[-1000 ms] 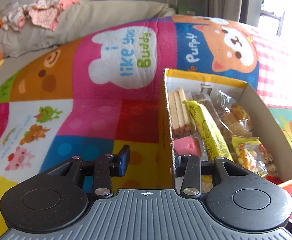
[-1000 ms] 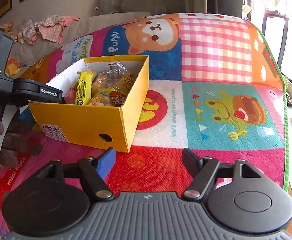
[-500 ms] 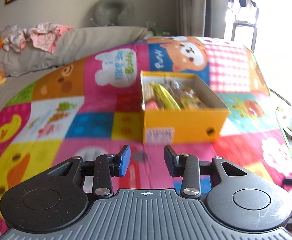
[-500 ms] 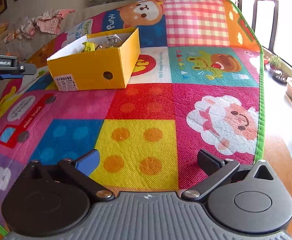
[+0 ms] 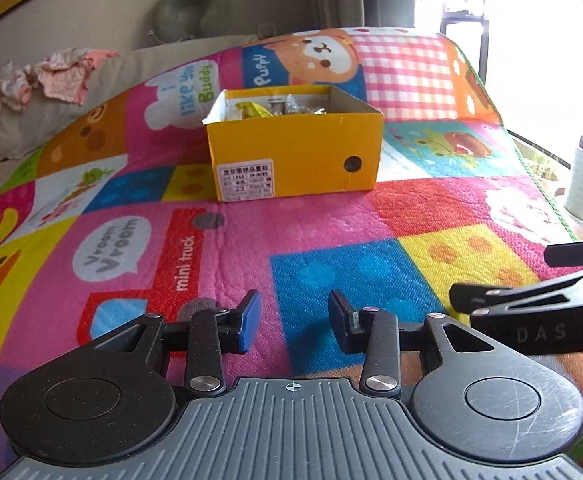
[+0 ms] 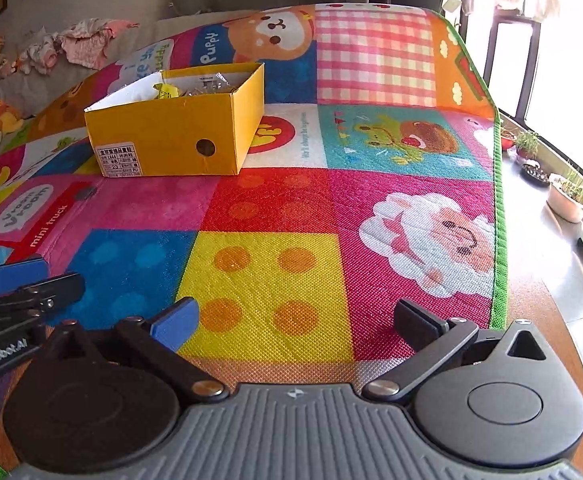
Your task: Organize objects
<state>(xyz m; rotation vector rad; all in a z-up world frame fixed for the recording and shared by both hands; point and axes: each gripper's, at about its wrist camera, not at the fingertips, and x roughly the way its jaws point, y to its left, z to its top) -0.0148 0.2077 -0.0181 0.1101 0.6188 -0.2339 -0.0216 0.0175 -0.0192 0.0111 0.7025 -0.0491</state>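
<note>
Both the left gripper (image 5: 291,322) and the right gripper (image 6: 295,330) have pulled back from the yellow box (image 5: 293,148), now in the upper middle with snacks inside, jaws apart and empty, so organizing seems finished.

left gripper (image 5: 293,322) empty, fingers parted, over play mat (image 5: 331,224); yellow box (image 5: 295,152) of snack packets (image 5: 251,111) well ahead.
</note>
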